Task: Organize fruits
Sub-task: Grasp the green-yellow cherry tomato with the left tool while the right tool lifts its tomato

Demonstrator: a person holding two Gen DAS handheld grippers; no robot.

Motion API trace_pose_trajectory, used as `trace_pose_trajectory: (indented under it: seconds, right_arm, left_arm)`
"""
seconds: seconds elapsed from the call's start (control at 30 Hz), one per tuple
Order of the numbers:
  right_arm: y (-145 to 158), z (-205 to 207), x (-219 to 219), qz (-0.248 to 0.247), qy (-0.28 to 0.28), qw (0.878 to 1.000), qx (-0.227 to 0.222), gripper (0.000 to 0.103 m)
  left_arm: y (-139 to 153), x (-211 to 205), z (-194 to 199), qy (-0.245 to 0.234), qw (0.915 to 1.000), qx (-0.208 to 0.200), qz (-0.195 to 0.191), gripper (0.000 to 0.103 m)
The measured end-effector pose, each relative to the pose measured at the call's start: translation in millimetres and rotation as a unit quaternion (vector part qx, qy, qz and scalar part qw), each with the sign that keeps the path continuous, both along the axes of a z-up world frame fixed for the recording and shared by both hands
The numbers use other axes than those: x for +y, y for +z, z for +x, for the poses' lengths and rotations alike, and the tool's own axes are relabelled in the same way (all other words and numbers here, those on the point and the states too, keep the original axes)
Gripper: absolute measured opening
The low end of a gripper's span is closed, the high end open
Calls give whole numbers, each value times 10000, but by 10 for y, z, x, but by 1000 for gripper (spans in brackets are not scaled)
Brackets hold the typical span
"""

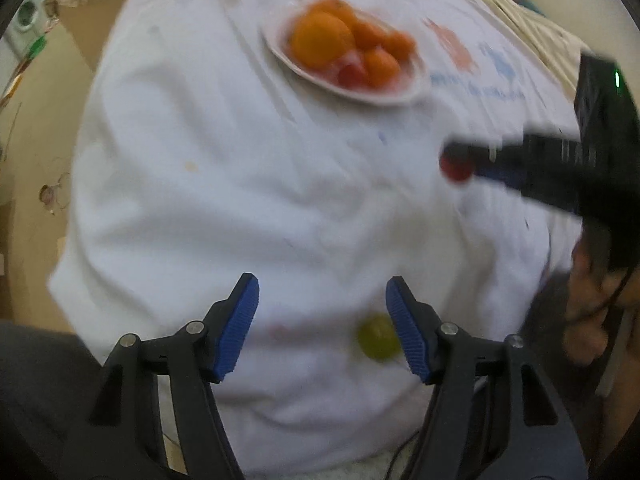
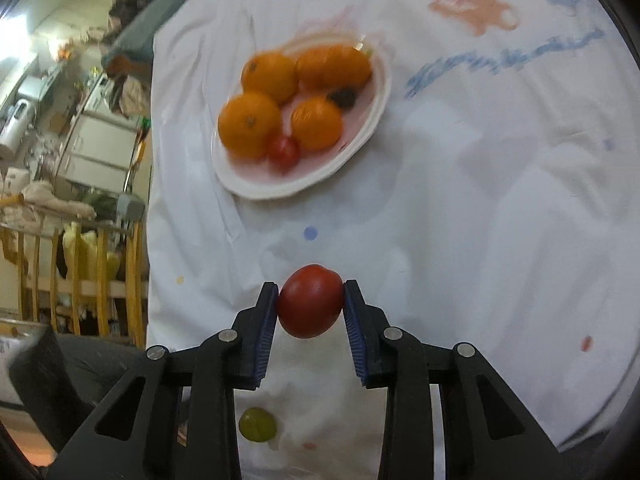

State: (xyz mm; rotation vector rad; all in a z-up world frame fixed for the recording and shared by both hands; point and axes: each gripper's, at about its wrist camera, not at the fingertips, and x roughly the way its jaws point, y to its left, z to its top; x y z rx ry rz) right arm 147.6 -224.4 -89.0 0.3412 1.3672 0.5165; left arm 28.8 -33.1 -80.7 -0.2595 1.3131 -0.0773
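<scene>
Left wrist view, blurry: left gripper (image 1: 322, 328) is hanging over the white cloth (image 1: 208, 184) with its jaws spread wide and nothing between them. A green fruit (image 1: 376, 338) is lying on the cloth just beside the inner face of the right-hand blue pad. The plate (image 1: 412, 88) is sitting well ahead, carrying oranges (image 1: 322, 42) and a small red fruit (image 1: 352, 76). The right gripper (image 1: 456, 160) is showing at the right edge with a red tomato (image 1: 454, 170) at its tip.

Right wrist view: right gripper (image 2: 311, 296) is clamping the red tomato (image 2: 310, 300), both blue pads touching its sides, above the cloth (image 2: 480, 200). The plate (image 2: 248, 188) is sitting ahead and slightly left, holding five oranges (image 2: 248, 124), the small red fruit (image 2: 283, 153) and a dark bit I cannot identify. The green fruit (image 2: 257, 424) is lying on the cloth near the bottom, under the left finger.
</scene>
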Motion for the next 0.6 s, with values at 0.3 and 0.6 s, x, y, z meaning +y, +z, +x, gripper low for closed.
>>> trace_pose_trajectory:
  seconds: [0.3,0.6]
  right_arm:
    - [102,-17,-175,276,-352,9990,-72,35]
    - [93,-8,-171,428,-370,9984,-37,35]
  left_arm:
    - [-210,-447,-183,-503,9982,290,116,32]
    - [-168,-410,-218,-468,9986,228,7,24]
